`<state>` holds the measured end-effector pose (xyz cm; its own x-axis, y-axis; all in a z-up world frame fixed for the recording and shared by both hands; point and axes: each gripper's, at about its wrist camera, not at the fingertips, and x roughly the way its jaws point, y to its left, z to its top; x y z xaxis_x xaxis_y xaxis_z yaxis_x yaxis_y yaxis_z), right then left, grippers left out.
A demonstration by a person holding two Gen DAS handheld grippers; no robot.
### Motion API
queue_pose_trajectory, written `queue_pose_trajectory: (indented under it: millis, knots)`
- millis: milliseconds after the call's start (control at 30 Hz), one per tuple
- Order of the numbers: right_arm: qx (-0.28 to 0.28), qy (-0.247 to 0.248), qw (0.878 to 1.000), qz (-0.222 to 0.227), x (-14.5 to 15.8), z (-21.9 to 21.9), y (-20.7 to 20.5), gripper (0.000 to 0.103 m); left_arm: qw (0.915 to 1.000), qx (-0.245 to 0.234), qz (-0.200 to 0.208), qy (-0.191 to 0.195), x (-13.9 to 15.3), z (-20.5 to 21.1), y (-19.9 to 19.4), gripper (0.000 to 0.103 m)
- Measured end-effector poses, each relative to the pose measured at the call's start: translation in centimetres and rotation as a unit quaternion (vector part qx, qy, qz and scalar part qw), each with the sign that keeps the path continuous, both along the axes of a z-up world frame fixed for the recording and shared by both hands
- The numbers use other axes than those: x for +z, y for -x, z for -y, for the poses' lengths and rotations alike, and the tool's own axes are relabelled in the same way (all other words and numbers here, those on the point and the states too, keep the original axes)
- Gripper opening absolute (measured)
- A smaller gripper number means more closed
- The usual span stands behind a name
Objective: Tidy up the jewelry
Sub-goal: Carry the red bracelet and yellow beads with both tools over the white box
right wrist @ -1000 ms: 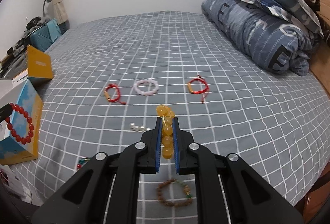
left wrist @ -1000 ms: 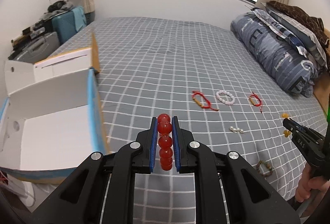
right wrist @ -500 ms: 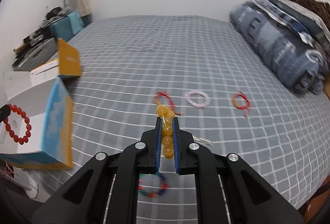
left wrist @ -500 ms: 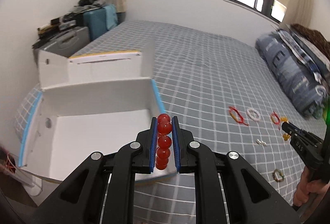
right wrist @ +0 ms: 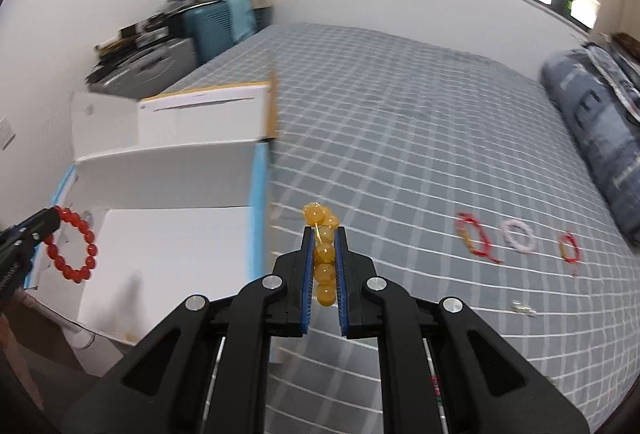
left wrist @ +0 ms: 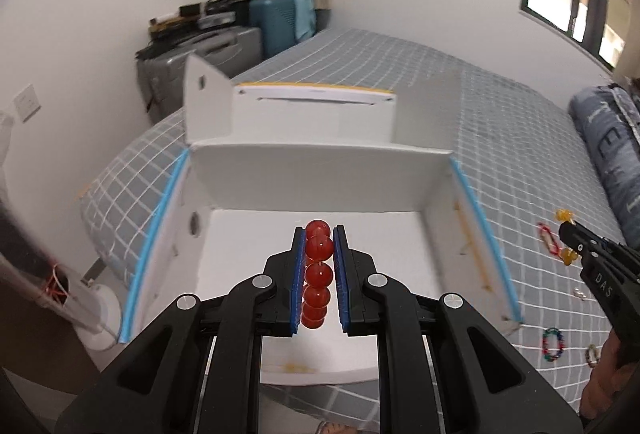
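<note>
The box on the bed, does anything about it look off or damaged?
The white box sits at the bed's corner, its near edge seemingly past the mattress. Yellowish stains mark its floor and right wall. Otherwise it looks intact; the left gripper holds a red bead bracelet above it.

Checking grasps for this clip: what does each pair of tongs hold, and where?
Left tongs: red bead bracelet, pinched across one stretch of beads. Right tongs: yellow bead bracelet, likewise.

The right hand-held gripper (right wrist: 323, 234) pinches a yellow bead bracelet (right wrist: 323, 262) above the checked bed (right wrist: 400, 138), just beside the open white box (right wrist: 168, 246). At the left edge, the left hand-held gripper (right wrist: 52, 220) dangles a red bead bracelet (right wrist: 74, 244) over that box. Three bracelets (right wrist: 518, 236) lie in a row on the bed.
</note>
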<state>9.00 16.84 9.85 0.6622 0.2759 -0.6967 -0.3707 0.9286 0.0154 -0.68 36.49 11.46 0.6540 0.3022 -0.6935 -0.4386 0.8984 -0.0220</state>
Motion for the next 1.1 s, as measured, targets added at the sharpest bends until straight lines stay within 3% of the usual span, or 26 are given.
queue_pose_trajectory:
  millis: [233, 400, 767, 1033, 1100]
  knots:
    - [0.037, 0.006, 0.999, -0.027, -2.3, -6.1, -0.1, 0.009, 0.9994, 0.017, -0.03, 0.006, -2.1, -3.2, -0.5, 0.013]
    - [0.034, 0.019, 0.998, -0.056, -4.6, -8.9, -0.7, 0.009, 0.998, 0.012, -0.058, 0.02, -4.0, -4.9, -1.6, 0.013]
    - [0.02, 0.057, 0.989, -0.133, -8.3, -11.0, -2.6, 0.009, 0.9901, 0.022, -0.132, 0.044, -8.3, -7.1, -3.1, 0.013]
    - [0.034, 0.052, 0.988, -0.141, -8.4, -11.2, -2.5, 0.011, 0.9885, 0.024, -0.144, 0.041, -8.5, -6.9, -2.9, 0.015]
    - [0.038, 0.046, 0.988, -0.14, -8.1, -11.3, -2.3, 0.024, 0.9891, 0.027, -0.139, 0.04, -8.4, -6.9, -2.8, 0.016]
